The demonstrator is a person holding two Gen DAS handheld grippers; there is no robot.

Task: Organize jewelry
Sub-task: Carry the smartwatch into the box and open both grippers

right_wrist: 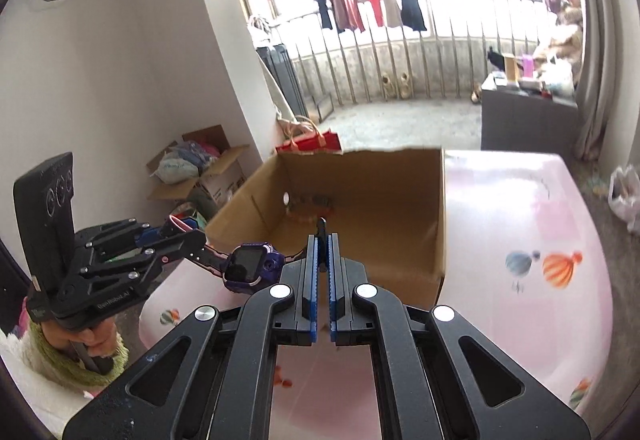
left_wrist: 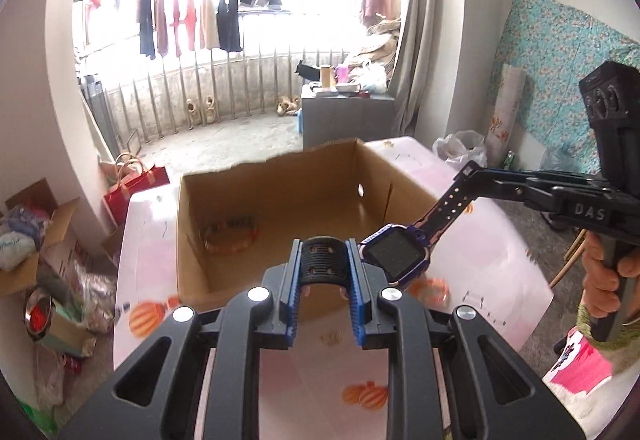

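Note:
A purple smartwatch (left_wrist: 394, 251) with a dark strap hangs in the air between both grippers, just in front of the open cardboard box (left_wrist: 280, 180). My left gripper (left_wrist: 323, 260) is shut on one strap end, which bows between its blue pads. My right gripper (right_wrist: 322, 240) is shut on the other strap end; it shows in the left wrist view (left_wrist: 470, 176) pinching the perforated strap. The watch face (right_wrist: 250, 266) also shows in the right wrist view, left of my right fingers. A beaded bracelet (left_wrist: 232, 236) lies on the box floor.
The box (right_wrist: 400, 200) stands on a table with a pink balloon-print cloth (right_wrist: 540, 260). Cluttered boxes and bags (left_wrist: 44, 248) sit on the floor at left. A grey cabinet (left_wrist: 346, 116) stands behind, near the balcony railing.

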